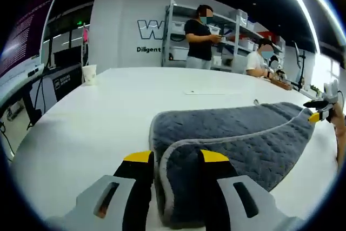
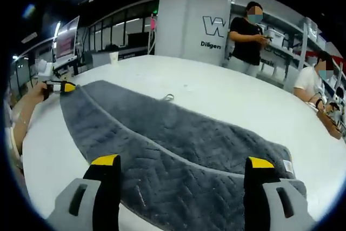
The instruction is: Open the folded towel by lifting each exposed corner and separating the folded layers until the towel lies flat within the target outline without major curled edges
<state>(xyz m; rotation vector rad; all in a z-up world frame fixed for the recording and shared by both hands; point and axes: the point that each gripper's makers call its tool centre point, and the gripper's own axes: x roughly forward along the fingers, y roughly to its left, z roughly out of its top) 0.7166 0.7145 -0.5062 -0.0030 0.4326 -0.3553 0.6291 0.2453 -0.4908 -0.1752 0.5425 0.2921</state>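
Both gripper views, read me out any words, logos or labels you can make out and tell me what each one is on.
"W", a large outlined letter cut off by the shelving, on the white wall.
"Diligent", small dark word below it in the left gripper view; it reads "Diligen" in the right gripper view.
Purple screen: lines of text, too small to read.
White tag on the grey towel: too small to read.
Paper cup: no readable print.

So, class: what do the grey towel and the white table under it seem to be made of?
The grey towel looks like soft, plush microfibre or fleece: matt, with a stitched zigzag quilted texture and a paler bound edge. The exact fibre cannot be told. The white table looks like smooth laminate or painted board, with a faint even sheen and no grain.
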